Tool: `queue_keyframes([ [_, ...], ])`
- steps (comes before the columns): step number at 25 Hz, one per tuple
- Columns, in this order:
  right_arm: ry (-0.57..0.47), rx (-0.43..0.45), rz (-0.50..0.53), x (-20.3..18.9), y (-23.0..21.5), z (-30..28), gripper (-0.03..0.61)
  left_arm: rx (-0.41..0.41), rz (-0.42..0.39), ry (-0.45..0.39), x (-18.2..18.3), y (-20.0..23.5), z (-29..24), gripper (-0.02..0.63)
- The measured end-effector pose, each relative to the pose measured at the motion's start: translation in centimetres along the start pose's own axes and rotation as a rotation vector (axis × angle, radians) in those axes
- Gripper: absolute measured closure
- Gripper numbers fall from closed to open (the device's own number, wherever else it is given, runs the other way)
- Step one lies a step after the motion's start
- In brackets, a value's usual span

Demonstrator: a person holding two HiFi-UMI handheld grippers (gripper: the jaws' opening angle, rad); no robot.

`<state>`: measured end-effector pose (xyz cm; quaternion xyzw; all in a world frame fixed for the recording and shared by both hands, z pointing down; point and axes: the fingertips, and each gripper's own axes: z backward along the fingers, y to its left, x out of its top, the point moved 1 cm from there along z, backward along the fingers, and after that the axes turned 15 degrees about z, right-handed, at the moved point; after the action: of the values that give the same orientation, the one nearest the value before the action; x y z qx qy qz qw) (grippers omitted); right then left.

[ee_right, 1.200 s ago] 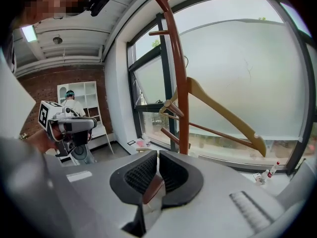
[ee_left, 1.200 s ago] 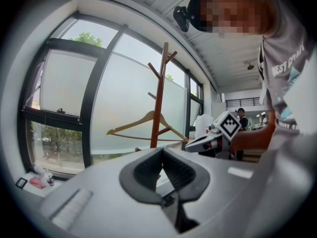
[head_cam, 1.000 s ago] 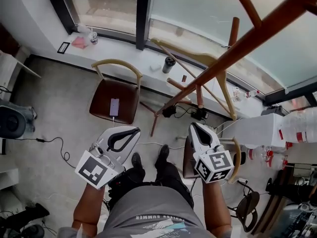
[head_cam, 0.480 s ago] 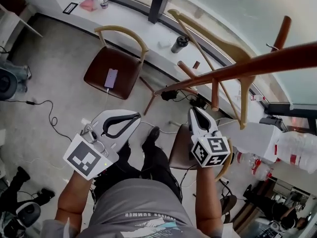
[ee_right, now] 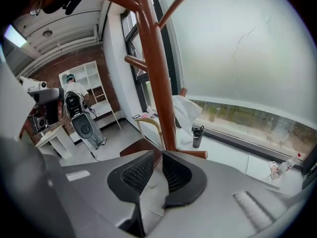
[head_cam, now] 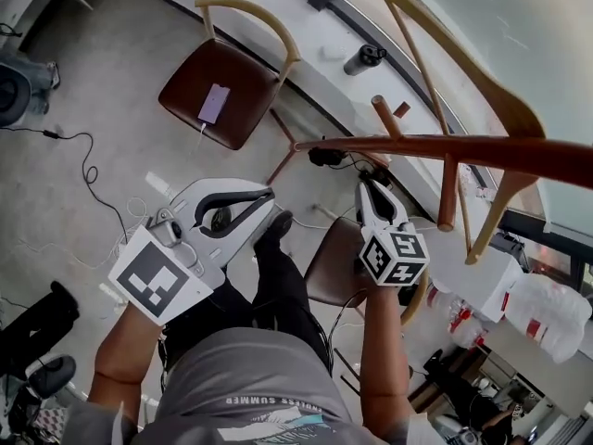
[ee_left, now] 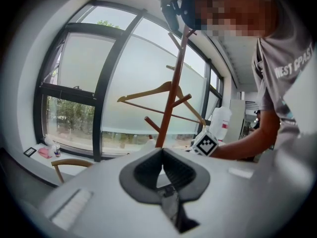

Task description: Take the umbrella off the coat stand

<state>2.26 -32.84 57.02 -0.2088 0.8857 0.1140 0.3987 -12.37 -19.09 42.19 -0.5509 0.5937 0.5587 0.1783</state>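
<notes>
The red-brown coat stand [head_cam: 417,145] crosses the head view, with a pale wooden hanger [head_cam: 445,54] on its pegs. I can make out no umbrella in any view. My left gripper [head_cam: 269,197] hangs over the floor left of the stand's base. Its tips touch, shut on nothing, and it faces the stand [ee_left: 171,103] from some way off in the left gripper view [ee_left: 161,150]. My right gripper [head_cam: 368,185] is close to the stand's lower pole [ee_right: 153,63]. Its jaws [ee_right: 161,153] are opening to a narrow gap, and nothing is between them.
A brown chair [head_cam: 218,86] with a phone [head_cam: 215,103] on its seat stands by the window sill. A second chair [head_cam: 329,262] is under my right hand. A dark bottle [head_cam: 363,59] stands on the sill, water jugs [head_cam: 547,309] at right, cables [head_cam: 88,170] on the floor.
Both grippers have come down, the right one further and closer to the stand's pole. The right jaws have parted slightly. The head view has swung toward the stand.
</notes>
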Motion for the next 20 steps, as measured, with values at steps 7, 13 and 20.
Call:
queue_keyframes([
  [7,0.061,0.031,0.017,-4.2,-1.2,-4.6,0.499,0.036,0.008,0.001,-1.7,0.9,-0.7,0.612],
  [13,0.116,0.033,0.020,-7.7,-1.7,-8.9,0.473,0.044,-0.026,-0.012,-2.8,2.7,-0.8,0.612],
  [20,0.155,0.018,0.043,-10.2,-2.3,-12.6,0.439,0.063,-0.005,-0.009,-4.9,4.5,-0.4,0.612],
])
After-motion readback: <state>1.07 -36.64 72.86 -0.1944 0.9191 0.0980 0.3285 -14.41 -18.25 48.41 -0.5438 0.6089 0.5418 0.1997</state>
